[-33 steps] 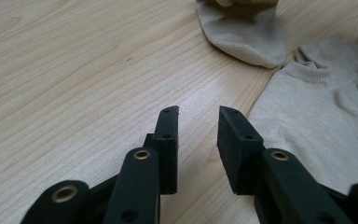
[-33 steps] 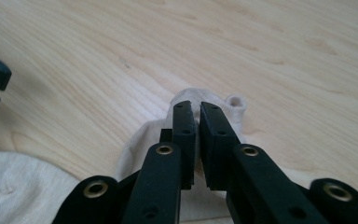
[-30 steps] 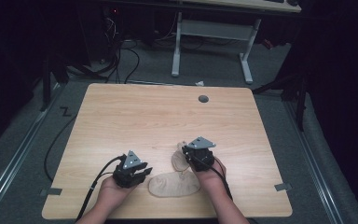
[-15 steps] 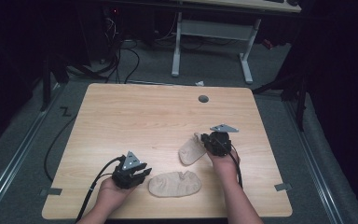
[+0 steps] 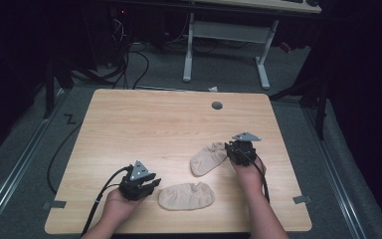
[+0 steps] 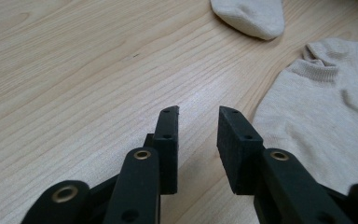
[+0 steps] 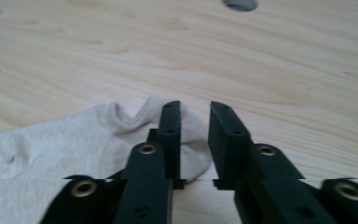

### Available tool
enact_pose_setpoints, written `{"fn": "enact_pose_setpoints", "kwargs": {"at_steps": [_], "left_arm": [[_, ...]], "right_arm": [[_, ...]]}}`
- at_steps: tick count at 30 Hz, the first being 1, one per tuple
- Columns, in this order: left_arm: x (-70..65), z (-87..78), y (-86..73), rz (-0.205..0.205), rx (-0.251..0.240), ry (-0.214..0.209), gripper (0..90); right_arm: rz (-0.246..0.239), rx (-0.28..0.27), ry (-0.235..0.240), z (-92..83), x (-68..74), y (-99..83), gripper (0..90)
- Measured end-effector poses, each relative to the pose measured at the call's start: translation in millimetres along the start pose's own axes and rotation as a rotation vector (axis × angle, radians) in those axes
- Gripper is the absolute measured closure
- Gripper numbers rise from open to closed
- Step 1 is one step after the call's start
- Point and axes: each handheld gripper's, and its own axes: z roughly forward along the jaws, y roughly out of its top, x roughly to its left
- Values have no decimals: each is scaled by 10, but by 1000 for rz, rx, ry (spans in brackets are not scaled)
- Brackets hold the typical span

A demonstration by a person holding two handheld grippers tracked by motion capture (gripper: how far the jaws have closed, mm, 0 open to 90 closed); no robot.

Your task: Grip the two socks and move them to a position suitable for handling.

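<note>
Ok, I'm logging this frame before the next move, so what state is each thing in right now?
Left gripper: open, holding nothing, low over the table just left of the near sock.
Right gripper: open, nothing between its fingers, at the far sock's edge.
Near sock: lying flat on the table, not held.
Far sock: lying flat, slightly rumpled at the end by the right gripper.
Table: bare light wood, with a round grommet hole near the far edge.

Two beige socks are lying on a light wood-grain table; both grippers are showing black jaws.
</note>
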Motion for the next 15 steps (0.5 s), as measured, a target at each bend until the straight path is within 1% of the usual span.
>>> {"fn": "enact_pose_setpoints", "kwargs": {"at_steps": [2,3,4,6,7,8,9,11,13,14,15], "left_arm": [[3,-6,2,1,-3,0,691],[7,-19,5,0,-9,-1,692],[7,-19,5,0,-9,-1,692],[29,-39,3,-1,-13,-1,691],[29,-39,3,-1,-13,-1,692],[43,-40,1,-3,-16,-1,691],[43,-40,1,-3,-16,-1,691],[51,-32,5,-9,-18,-1,690],[49,-27,15,-7,-16,0,686],[49,-27,15,-7,-16,0,684],[39,-25,24,-4,-18,0,683]], "right_arm": [[-29,32,10,70,32,-23,832],[-45,76,13,143,52,-58,849],[-45,76,13,143,52,-58,849],[-62,117,18,187,93,-117,854],[-62,117,18,187,93,-117,854],[-79,128,18,171,143,-153,853],[-79,128,18,171,143,-153,853],[-92,120,36,107,214,-206,848],[-104,111,52,55,296,-257,843],[-104,111,52,55,296,-257,843],[-109,100,75,14,381,-297,832]]}}
